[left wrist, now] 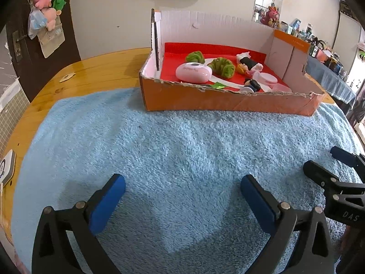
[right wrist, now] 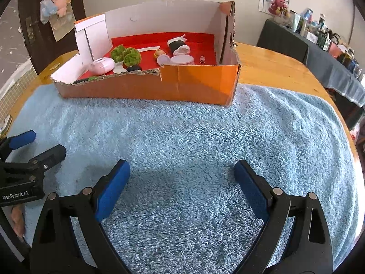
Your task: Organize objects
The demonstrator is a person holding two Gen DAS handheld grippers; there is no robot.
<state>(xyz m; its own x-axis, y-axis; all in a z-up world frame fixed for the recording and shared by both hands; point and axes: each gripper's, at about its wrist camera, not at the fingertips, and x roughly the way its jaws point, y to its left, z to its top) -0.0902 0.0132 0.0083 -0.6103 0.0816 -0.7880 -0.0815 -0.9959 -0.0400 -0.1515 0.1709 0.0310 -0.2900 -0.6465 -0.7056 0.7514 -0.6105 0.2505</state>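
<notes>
Left wrist view, nearest first: our left gripper (left wrist: 182, 194) has its blue-padded jaws spread wide apart w/ nothing between them, only the fluffy light-blue towel (left wrist: 182, 141) below. Our right gripper (right wrist: 182, 180) stands just beside it, jaws likewise apart and empty. The towel looks bare, so we judge the sorting is nearly or fully done; if anything more goes in, we'd come over the low torn front edge, not the tall walls, and let go low so nothing rolls. Further off, on the round wooden table (left wrist: 95, 64), the orange cardboard box w/ red lining (left wrist: 228, 105) rests partly on the towel's far edge and holds all the task's items. Count, approx.: 1 pink oval plastic case (left wrist: 194, 72), 2 green fuzzy pompoms (left wrist: 222, 66), 2 small dark-clad figurines (left wrist: 247, 64) (one near the front wall, partly hidden), 1 shallow pink round dish w/ lid (left wrist: 267, 78). A small yellowish piece between the pompoms and figurine is too small to tell.
</notes>
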